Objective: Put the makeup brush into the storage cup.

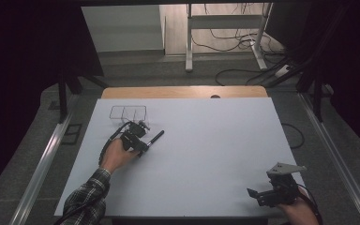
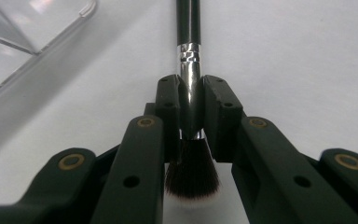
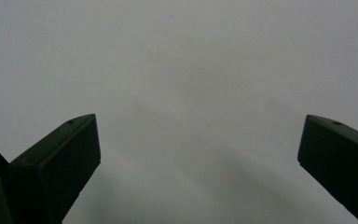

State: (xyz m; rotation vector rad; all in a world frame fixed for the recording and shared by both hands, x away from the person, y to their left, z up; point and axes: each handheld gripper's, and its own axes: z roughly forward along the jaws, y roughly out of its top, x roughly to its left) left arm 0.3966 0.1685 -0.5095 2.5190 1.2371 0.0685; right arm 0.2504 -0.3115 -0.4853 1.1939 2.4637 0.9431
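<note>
Two grippers: both over the white table, one busy, one idle.
Left gripper: jaws closed on a brush, clamped at the silver ferrule just above the bristles. In the high view it sits at the table's left half, the person's left hand wrapped round its body.
Brush: black handle runs forward, away from the jaws; dark bristles with pale tips point back toward the hand. Handle lies low and nearly flat to the table; whether it touches the surface I cannot tell.
Grip, judged: taking it at the ferrule, the stiffest part, keeps the round handle from rolling between the pads and leaves the long end free to steer.
Organiser: clear, divided tray just behind the left gripper, toward the table's far left. Its edge appears at upper left in the left gripper view. Looks empty.
Likely aim, judged: brush goes handle-first into a compartment; none stated, so a guess.
Right gripper: jaws wide apart, nothing between them. Near the table's front right corner, well apart from the brush. In its own view just bare white surface ahead.
Right, judged: parked out of the way, not needed for a one-handed lift.
Risk, judged: a clear tray rim is hard to see; the handle tip could catch it.
</note>
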